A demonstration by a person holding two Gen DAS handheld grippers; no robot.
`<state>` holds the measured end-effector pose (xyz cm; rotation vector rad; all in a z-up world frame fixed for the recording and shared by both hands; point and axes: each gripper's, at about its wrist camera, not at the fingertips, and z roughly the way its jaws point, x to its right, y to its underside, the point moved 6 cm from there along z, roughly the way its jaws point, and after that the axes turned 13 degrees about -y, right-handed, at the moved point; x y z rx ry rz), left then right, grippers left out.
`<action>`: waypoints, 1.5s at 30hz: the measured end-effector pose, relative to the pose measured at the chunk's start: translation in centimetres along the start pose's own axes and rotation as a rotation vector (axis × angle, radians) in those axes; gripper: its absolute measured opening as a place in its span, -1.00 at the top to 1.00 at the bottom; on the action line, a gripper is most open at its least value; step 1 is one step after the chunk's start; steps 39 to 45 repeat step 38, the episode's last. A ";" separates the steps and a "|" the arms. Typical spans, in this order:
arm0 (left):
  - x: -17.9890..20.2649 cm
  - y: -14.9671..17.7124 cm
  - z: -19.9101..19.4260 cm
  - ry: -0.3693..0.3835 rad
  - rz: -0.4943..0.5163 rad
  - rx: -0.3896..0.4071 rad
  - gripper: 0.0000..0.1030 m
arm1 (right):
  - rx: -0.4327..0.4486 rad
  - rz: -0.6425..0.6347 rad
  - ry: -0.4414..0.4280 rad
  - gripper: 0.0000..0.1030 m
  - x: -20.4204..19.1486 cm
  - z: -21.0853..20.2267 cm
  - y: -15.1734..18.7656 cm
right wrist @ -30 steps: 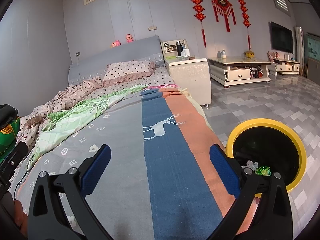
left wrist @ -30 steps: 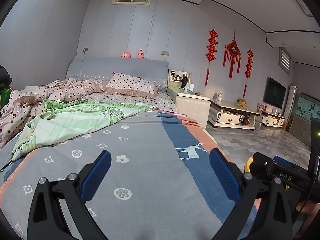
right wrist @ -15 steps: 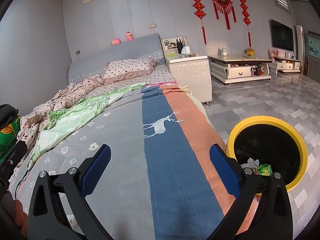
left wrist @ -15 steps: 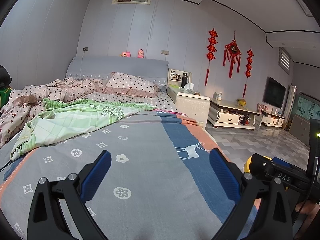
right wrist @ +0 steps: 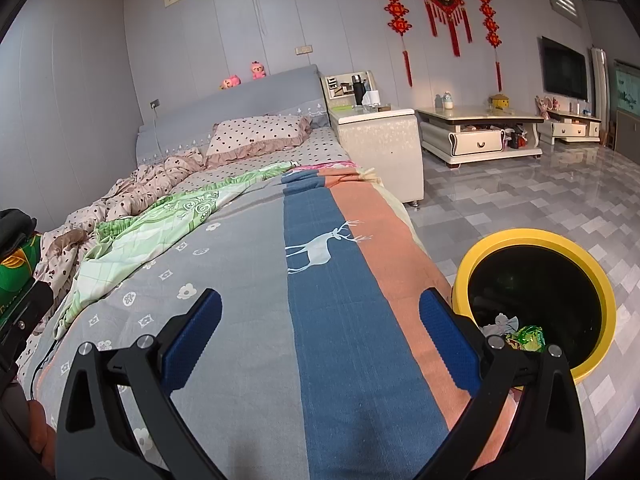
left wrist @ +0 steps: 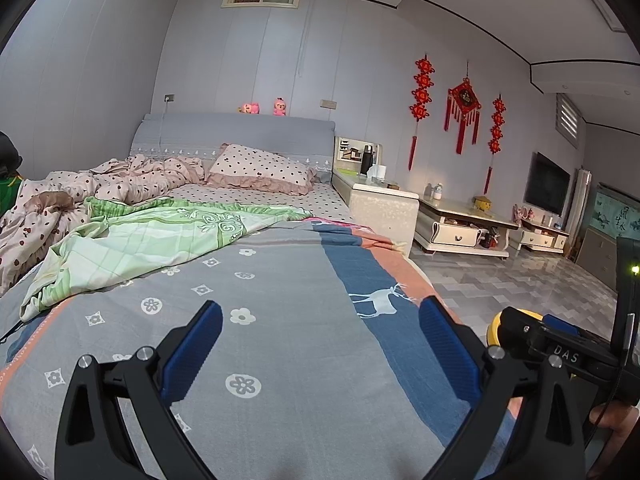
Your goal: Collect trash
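Observation:
A yellow-rimmed black bin [right wrist: 536,298] stands on the floor beside the bed's right side, with a green wrapper [right wrist: 527,337] and crumpled pale paper [right wrist: 505,323] inside. My right gripper [right wrist: 320,336] hovers open over the grey, blue and orange blanket [right wrist: 256,280], nothing between its blue pads. My left gripper [left wrist: 320,340] is open too, above the same blanket [left wrist: 280,320], holding nothing. In the left wrist view only a sliver of the bin's rim [left wrist: 494,330] shows behind the other gripper's body [left wrist: 560,350]. No loose trash shows on the bed.
A green quilt [left wrist: 160,236], a dotted duvet [left wrist: 132,178] and a pillow [left wrist: 260,168] lie on the bed's far half. A white nightstand [right wrist: 380,140] and low cabinets [right wrist: 480,132] stand by the wall. Grey tiled floor [right wrist: 540,200] spreads right.
Both views have shifted only slightly; the right wrist view now sits a little higher and shows more of the bin. Both grippers stay open and empty.

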<state>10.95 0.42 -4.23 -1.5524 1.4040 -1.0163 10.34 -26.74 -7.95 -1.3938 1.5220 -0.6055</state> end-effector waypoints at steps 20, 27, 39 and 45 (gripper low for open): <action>-0.1 -0.1 0.3 -0.006 -0.002 -0.008 -0.84 | -0.002 0.003 -0.001 -0.84 0.0 0.0 0.0; 0.0 0.1 0.4 -0.012 0.004 -0.006 -0.84 | -0.003 0.004 -0.001 -0.84 0.1 0.1 0.1; 0.1 -0.1 0.5 -0.007 0.015 -0.012 -0.84 | -0.004 0.005 -0.001 -0.84 0.1 0.2 0.1; 0.1 -0.1 0.5 -0.007 0.015 -0.012 -0.84 | -0.004 0.005 -0.001 -0.84 0.1 0.2 0.1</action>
